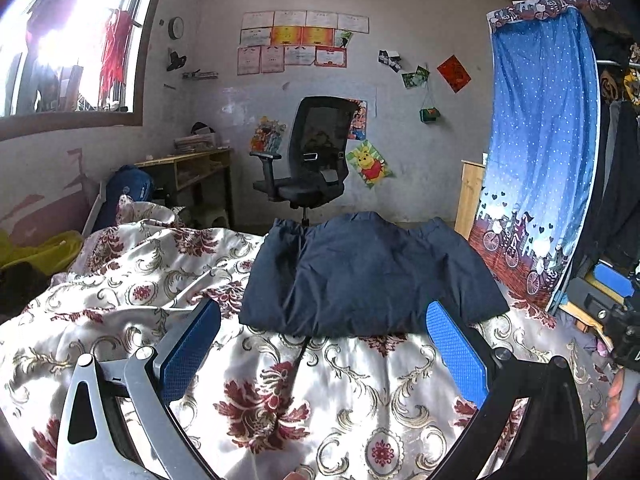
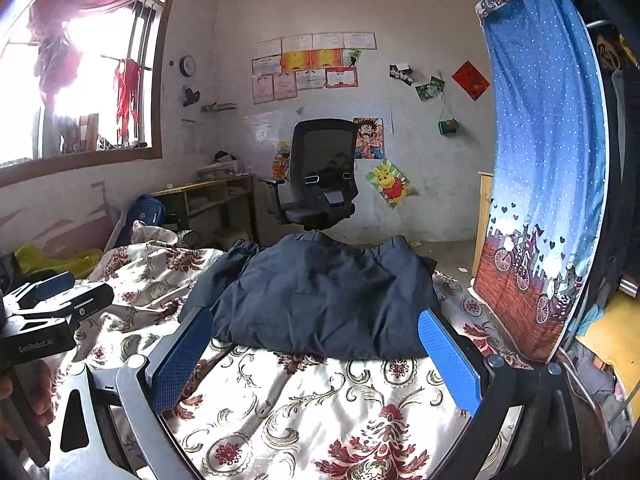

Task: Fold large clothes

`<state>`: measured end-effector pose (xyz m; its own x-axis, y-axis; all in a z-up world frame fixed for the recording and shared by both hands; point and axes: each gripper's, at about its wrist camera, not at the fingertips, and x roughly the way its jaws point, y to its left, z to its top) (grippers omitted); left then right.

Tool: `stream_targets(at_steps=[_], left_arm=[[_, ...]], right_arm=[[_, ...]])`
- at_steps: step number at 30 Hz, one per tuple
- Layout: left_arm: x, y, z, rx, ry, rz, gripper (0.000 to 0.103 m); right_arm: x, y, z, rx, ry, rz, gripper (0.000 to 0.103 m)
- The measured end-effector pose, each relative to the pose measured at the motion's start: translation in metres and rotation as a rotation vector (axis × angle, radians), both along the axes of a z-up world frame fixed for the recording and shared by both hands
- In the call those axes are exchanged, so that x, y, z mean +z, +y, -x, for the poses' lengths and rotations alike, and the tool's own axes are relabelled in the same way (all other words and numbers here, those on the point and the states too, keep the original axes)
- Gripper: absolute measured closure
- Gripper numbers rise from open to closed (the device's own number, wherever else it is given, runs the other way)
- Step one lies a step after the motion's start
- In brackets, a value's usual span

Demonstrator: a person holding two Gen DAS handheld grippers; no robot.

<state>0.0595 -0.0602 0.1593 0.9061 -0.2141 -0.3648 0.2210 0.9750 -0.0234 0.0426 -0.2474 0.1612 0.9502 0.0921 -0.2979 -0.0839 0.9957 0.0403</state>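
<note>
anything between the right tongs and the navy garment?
Nothing but bare floral bedspread. The right wrist view shows the open right tongs just short of the navy garment, with only quilt between.

Matt cloth, shiny bedding, textured plastic

The dark navy garment [image 1: 368, 276] in the middle of the frame is matt woven cloth, softly creased. Under it the floral bedspread [image 1: 280, 392] has a satiny sheen. The left gripper [image 1: 324, 364] and right gripper [image 2: 316, 364] carry blue fingers [image 2: 450, 364] of finely dimpled plastic on smooth grey metal and black links. The office chair [image 1: 316, 152] has a black mesh back; the table [image 1: 192, 168] at centre left is bare pale wood; the wall is rough, scuffed plaster.
</note>
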Motion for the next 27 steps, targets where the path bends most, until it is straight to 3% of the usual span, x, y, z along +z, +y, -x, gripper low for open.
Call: stream_targets(at_steps=[8,27], left_arm=[[-0.022,0.003,0.006,0.002,-0.017,-0.034,0.002],[-0.067,0.001,-0.010,0.021,0.041,-0.087,0.002]], right_arm=[[-0.022,0.011,-0.004,0.015,0.006,0.039,0.000],[-0.058,0.005,-0.019,0.006,0.011,0.051,0.000]])
